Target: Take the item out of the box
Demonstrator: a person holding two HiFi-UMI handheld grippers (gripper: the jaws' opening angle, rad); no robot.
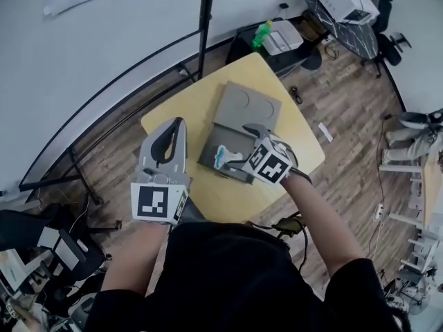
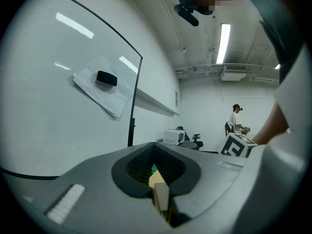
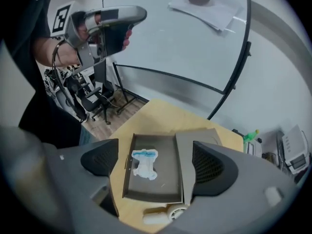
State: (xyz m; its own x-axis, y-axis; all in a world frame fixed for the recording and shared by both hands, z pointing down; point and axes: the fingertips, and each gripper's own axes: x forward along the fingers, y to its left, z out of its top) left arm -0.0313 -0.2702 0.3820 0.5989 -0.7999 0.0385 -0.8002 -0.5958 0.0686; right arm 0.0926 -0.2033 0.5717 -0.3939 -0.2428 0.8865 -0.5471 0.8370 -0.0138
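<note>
A shallow grey box point(image 1: 206, 159) lies open on the yellow table point(image 1: 294, 144), its lid point(image 1: 246, 106) folded back flat. Inside lies the item point(image 1: 223, 156), a small white piece with a blue end, also visible as the item point(image 3: 145, 164) on the box floor point(image 3: 165, 177). My right gripper point(image 1: 239, 147) hovers over the box, open, with the item below and between its fingers point(image 3: 105, 157) without touching them. My left gripper point(image 1: 178, 124) is held up left of the box, clear of the table, jaws shut and empty; it also appears as the left gripper point(image 3: 141, 13).
A white roll and a white block point(image 3: 165, 213) lie on the table just in front of the box. A black pole point(image 1: 205, 19) and a glass wall stand behind the table. A green bottle point(image 1: 261, 33) and a printer point(image 1: 285, 37) sit beyond the far corner.
</note>
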